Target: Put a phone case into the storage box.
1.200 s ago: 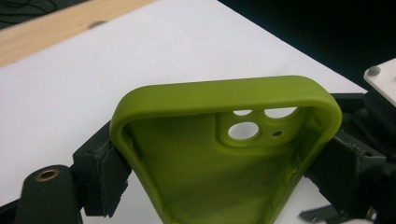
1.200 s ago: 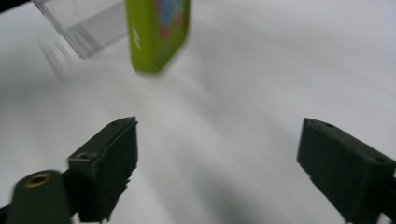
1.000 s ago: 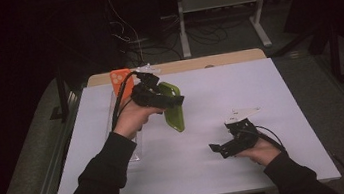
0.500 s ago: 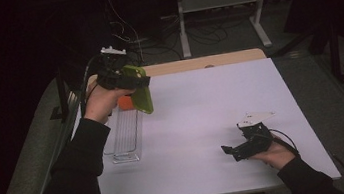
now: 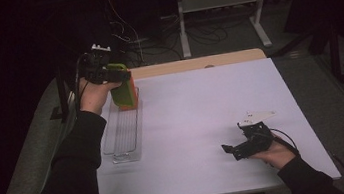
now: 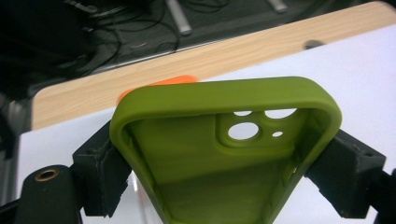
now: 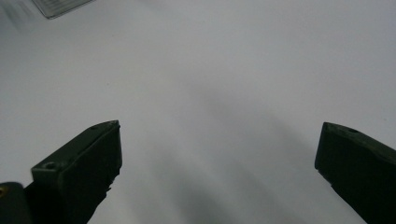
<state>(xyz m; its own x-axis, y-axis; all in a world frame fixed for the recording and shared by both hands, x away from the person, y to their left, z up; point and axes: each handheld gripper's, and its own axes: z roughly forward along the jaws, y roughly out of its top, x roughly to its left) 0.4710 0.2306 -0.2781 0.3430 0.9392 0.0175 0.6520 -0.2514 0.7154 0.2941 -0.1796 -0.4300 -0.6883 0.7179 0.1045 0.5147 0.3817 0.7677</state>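
Presently, left to right: one left gripper (image 5: 119,76), fingers clamped on one green phone case (image 5: 123,91) above one clear tray's (image 5: 123,133) far end; one orange item (image 6: 159,83) behind; one right gripper (image 5: 235,148), fingers spread, on the white surface (image 5: 197,114).

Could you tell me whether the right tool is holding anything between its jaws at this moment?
No, the right tool has its jaws spread wide apart, with bare white table between them.
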